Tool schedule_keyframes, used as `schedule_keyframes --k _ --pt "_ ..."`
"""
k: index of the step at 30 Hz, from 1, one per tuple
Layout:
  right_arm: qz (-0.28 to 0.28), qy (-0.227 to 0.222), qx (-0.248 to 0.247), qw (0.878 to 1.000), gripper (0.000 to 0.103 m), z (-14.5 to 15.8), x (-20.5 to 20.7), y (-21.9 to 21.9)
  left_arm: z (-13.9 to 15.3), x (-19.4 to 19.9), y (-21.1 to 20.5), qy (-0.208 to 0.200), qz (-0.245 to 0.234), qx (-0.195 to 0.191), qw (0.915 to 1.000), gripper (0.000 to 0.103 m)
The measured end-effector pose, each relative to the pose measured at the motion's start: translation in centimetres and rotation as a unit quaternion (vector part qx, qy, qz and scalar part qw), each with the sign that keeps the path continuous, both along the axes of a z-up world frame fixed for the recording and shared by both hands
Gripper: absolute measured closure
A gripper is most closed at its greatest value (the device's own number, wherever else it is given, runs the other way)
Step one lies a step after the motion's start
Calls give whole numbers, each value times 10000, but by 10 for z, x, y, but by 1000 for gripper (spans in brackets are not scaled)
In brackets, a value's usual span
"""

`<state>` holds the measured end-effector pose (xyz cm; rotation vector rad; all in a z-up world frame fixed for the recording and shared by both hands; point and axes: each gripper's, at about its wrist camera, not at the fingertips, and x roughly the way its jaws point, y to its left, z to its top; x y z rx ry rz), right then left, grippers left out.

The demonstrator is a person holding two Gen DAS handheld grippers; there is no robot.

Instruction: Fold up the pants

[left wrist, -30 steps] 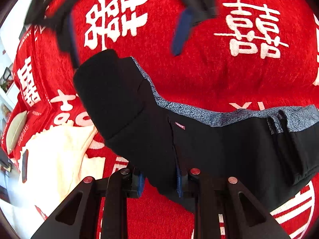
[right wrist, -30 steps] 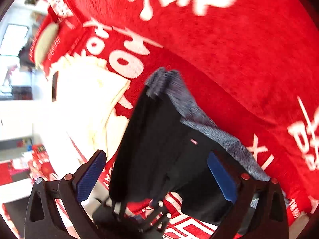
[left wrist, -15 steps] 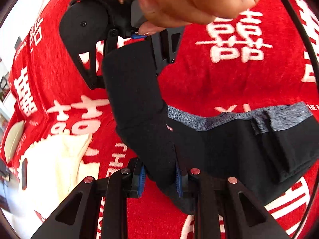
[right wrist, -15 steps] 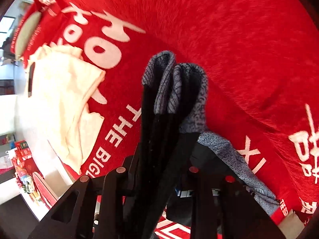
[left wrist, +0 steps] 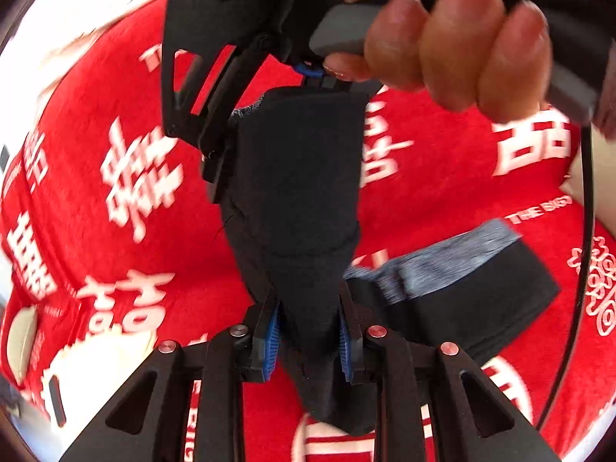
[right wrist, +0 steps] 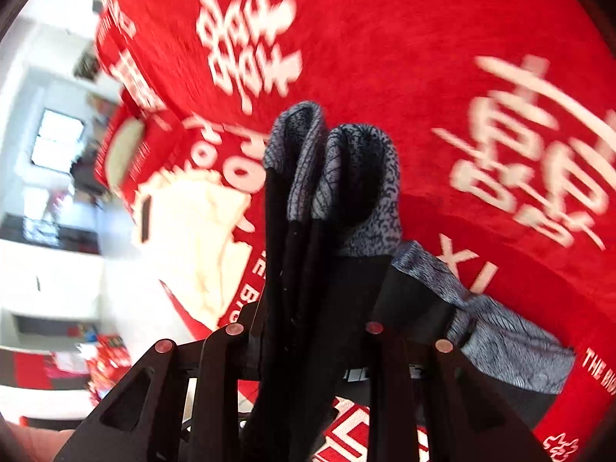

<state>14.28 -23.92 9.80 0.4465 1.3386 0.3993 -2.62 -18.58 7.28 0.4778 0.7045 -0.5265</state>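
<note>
**Light and image quality, both wrist views**

Bright, even daylight. A window (right wrist: 57, 142) at the left of the right wrist view was blown out white. The red blanket (left wrist: 442, 192) was saturated, its white lettering smeared by motion blur in both views. The hand (left wrist: 454, 38), close to the lens, was soft and out of focus. The black pants (left wrist: 296, 192) showed little detail. Strong fisheye curvature, with dark vignetting at the corners.

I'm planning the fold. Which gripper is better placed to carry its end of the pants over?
Probably the right gripper. It grips the cuffed leg end of the pants, lifted above the red blanket, while the left gripper pinches the fabric lower down, near the part lying flat.
</note>
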Motion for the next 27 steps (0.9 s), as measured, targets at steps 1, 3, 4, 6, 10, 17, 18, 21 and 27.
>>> schedule_keyframes --k 1,3,4,6,10,17,18,21,27 --pt "-115 -62 88 9999 75 3 -7 -12 2 -6 -10 -10 -109 5 9999 78" --pt "-383 -221 264 9987 75 7 -28 -43 5 -18 -31 0 -349 8 9994 78" --pt "-540 -292 371 9974 75 8 -41 -63 6 -25 -41 -2 -481 19 9988 78" --pt "-827 -339 589 9943 75 6 -62 -93 3 -41 -63 -77 -789 102 9968 78" --pt "-1324 -355 903 9864 75 -8 -101 -152 -8 -70 -104 -85 -1281 238 9914 77" --pt "-1914 44 1061 9758 75 -82 -148 -225 -62 -106 -165 331 -1792 709 9807 77" --pt "-1976 140 1084 9742 75 -97 -152 -230 -73 -109 -170 426 -1827 828 9788 77" --pt "-2188 415 1292 9663 75 -147 -162 -239 -97 -116 -177 628 -1843 1121 9744 77" --pt "-2553 348 1941 9465 75 -186 -170 -236 -113 -119 -172 444 -1887 1482 9698 77"
